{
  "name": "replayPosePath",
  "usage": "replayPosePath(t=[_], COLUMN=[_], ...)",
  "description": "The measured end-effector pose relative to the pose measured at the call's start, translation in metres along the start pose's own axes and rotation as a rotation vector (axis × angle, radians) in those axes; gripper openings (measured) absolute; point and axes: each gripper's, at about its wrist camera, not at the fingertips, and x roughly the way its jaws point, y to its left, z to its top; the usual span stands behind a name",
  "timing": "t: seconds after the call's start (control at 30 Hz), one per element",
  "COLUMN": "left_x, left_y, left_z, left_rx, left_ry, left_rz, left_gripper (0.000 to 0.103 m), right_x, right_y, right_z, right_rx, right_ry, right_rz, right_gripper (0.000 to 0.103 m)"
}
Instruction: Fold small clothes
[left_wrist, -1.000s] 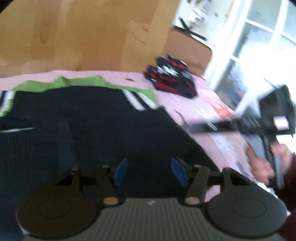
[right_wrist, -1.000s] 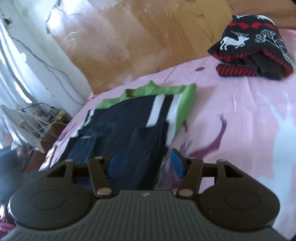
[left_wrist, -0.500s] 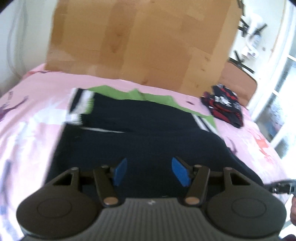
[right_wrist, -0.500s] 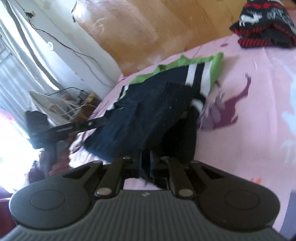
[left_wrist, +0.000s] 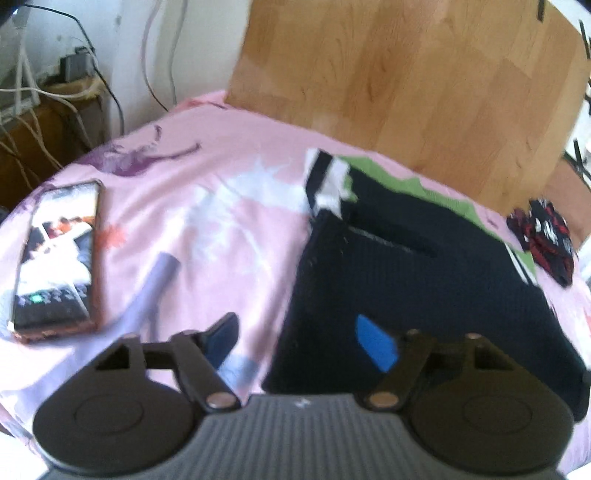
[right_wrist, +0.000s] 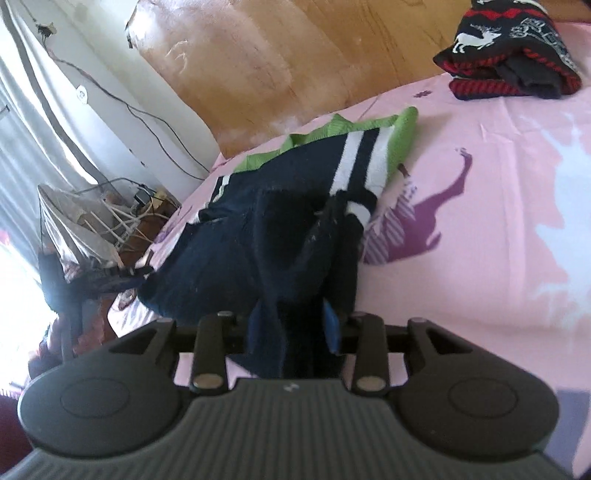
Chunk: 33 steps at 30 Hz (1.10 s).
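Note:
A navy sweater (left_wrist: 406, 266) with white stripes and a green hem lies on the pink bed sheet (left_wrist: 207, 221). My left gripper (left_wrist: 299, 339) is open and empty, hovering over the sweater's near left edge. In the right wrist view my right gripper (right_wrist: 291, 325) is shut on a bunched fold of the navy sweater (right_wrist: 266, 236) and holds that near edge lifted off the pink sheet (right_wrist: 498, 221). The sweater's green hem points toward the headboard.
A phone (left_wrist: 55, 254) with a lit screen and a grey tube (left_wrist: 155, 288) lie on the sheet to the left. A folded black-and-red reindeer sweater (right_wrist: 513, 48) sits at the far right, also in the left wrist view (left_wrist: 543, 236). The wooden headboard (left_wrist: 406, 92) stands behind; cables and a side table (left_wrist: 48, 122) at far left.
My right gripper closed on the sweater's near edge and lifted it. My left gripper swung left toward the sweater's left edge, bringing the phone into view, and stayed open.

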Motion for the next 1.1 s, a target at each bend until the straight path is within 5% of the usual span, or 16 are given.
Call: replayPosePath(t=[0.03, 0.13, 0.17, 0.2, 0.27, 0.37, 0.5, 0.57, 0.67, 0.93, 0.97, 1.03, 1.1], left_x=[0.003, 0.001, -0.003, -0.008, -0.020, -0.024, -0.013, -0.017, -0.025, -0.006, -0.001, 0.005, 0.007], left_y=[-0.004, -0.009, -0.006, 0.000, 0.012, 0.021, 0.023, 0.021, 0.016, -0.039, -0.048, -0.061, -0.070], left_z=[-0.002, -0.008, -0.008, -0.008, -0.009, -0.014, -0.013, -0.008, 0.002, 0.012, 0.011, 0.010, 0.007], left_rx=[0.010, 0.051, 0.036, 0.017, -0.010, -0.028, -0.055, -0.055, -0.045, 0.070, 0.083, 0.102, 0.114], left_ry=[0.015, -0.001, -0.001, -0.004, -0.002, 0.020, 0.026, -0.007, -0.070, -0.067, -0.059, -0.048, -0.049], left_rz=[-0.017, 0.026, 0.000, -0.024, -0.048, -0.055, -0.001, 0.004, -0.014, -0.132, -0.145, -0.162, -0.180], left_gripper=[0.041, 0.013, 0.012, 0.010, 0.008, 0.009, 0.023, 0.024, 0.029, 0.033, 0.033, 0.033, 0.033], right_x=[0.003, 0.012, 0.017, 0.020, 0.021, 0.009, 0.012, 0.009, -0.001, 0.030, 0.036, 0.046, 0.047], right_y=[-0.004, -0.006, -0.005, -0.003, 0.000, 0.005, -0.003, -0.004, 0.000, -0.038, -0.045, -0.052, -0.049], right_z=[0.002, 0.002, 0.001, 0.000, -0.004, -0.009, -0.016, -0.013, -0.007, 0.015, 0.016, 0.019, 0.020], right_rx=[0.012, 0.025, 0.020, 0.016, 0.010, -0.023, -0.021, -0.007, -0.028, 0.207, 0.254, 0.297, 0.286], right_ry=[0.002, 0.034, 0.055, 0.077, 0.112, 0.146, 0.211, 0.184, 0.105, -0.001, -0.024, -0.037, -0.069], right_rz=[0.014, 0.043, 0.047, 0.053, 0.088, 0.180, 0.138, 0.137, 0.134, 0.155, 0.159, 0.152, 0.122], right_gripper=[0.039, 0.039, 0.033, 0.015, 0.013, 0.013, 0.013, 0.021, 0.054, 0.054, 0.050, 0.015, 0.011])
